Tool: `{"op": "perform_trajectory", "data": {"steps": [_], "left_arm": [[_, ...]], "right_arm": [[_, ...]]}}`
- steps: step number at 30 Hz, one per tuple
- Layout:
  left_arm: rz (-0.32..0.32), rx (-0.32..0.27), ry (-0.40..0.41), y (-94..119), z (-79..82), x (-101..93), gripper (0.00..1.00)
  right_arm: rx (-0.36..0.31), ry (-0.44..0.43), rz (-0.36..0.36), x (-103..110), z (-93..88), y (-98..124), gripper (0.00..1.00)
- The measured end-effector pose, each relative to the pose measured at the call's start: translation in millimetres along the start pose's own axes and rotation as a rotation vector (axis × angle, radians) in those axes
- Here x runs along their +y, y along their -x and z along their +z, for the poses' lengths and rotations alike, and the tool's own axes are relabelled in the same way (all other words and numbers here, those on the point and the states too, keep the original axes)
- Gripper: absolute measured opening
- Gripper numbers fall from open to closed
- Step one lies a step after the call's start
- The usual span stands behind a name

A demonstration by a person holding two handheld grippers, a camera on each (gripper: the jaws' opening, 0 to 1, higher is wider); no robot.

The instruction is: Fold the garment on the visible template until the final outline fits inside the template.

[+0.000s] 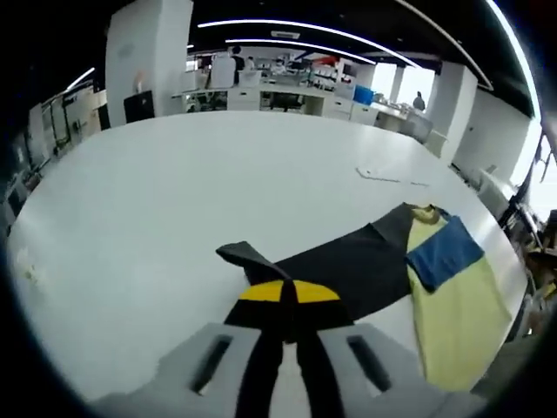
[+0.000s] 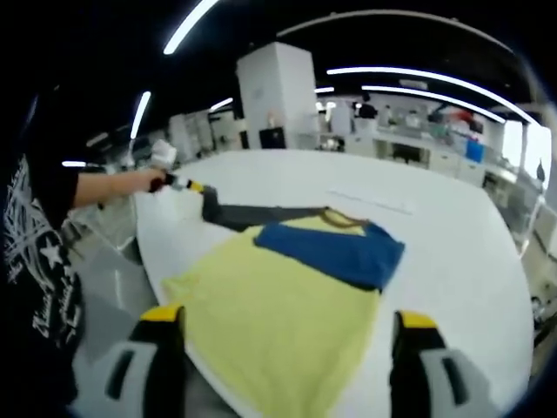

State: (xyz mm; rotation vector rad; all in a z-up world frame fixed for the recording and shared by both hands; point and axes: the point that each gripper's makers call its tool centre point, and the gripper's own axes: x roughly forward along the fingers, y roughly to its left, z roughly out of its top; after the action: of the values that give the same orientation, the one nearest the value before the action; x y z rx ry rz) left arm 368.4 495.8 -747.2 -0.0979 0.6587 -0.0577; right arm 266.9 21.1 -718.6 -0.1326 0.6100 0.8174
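left gripper (image 1: pixel 287 305) was clamped on the garment's dark sleeve (image 1: pixel 252 259), right gripper (image 2: pixel 287 335) hung released over the yellow garment (image 2: pixel 278 322) on the white table (image 2: pixel 452 252), blue sleeve (image 2: pixel 335 248) folded across.

You are working at a broad white tabletop (image 1: pixel 174 192) in a large open hall. Long curved light strips (image 1: pixel 287 26) run across the dark ceiling above you. A white square pillar (image 2: pixel 277 91) rises beyond the tabletop's far edge, with white desks and shelving (image 1: pixel 296 91) behind it. Bright windows (image 2: pixel 533 148) glow past the tabletop's right edge.
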Motion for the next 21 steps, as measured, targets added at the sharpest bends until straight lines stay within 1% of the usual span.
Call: {"op": "perform_trajectory", "data": {"steps": [2, 6, 11, 14, 17, 21], "left_arm": [[-0.014, -0.006, -0.013, -0.4, 4.0, -8.1, 0.0], [-0.033, -0.012, -0.013, -3.3, 12.4, -17.8, 0.0], [-0.076, -0.03, -0.025, -8.1, 25.7, -40.3, 0.0], [-0.092, -0.038, -0.043, -9.1, 30.1, -53.0, 0.0], [-0.122, -0.042, -0.052, -11.4, 34.4, -66.9, 0.0], [-0.144, -0.047, -0.063, -14.0, 39.2, -78.7, 0.0]], "right_arm": [[0.003, 0.005, 0.012, 1.7, -1.2, -0.9, 0.99], [0.004, 0.014, 0.027, 4.2, -2.4, -2.2, 0.99], [0.003, 0.023, 0.055, 12.2, -3.6, -3.3, 0.99], [0.005, 0.027, 0.061, 14.4, -4.5, -3.3, 0.99], [0.009, 0.03, 0.07, 17.9, -5.3, -3.8, 0.99], [0.006, 0.033, 0.079, 20.6, -5.0, -4.3, 0.99]]}}
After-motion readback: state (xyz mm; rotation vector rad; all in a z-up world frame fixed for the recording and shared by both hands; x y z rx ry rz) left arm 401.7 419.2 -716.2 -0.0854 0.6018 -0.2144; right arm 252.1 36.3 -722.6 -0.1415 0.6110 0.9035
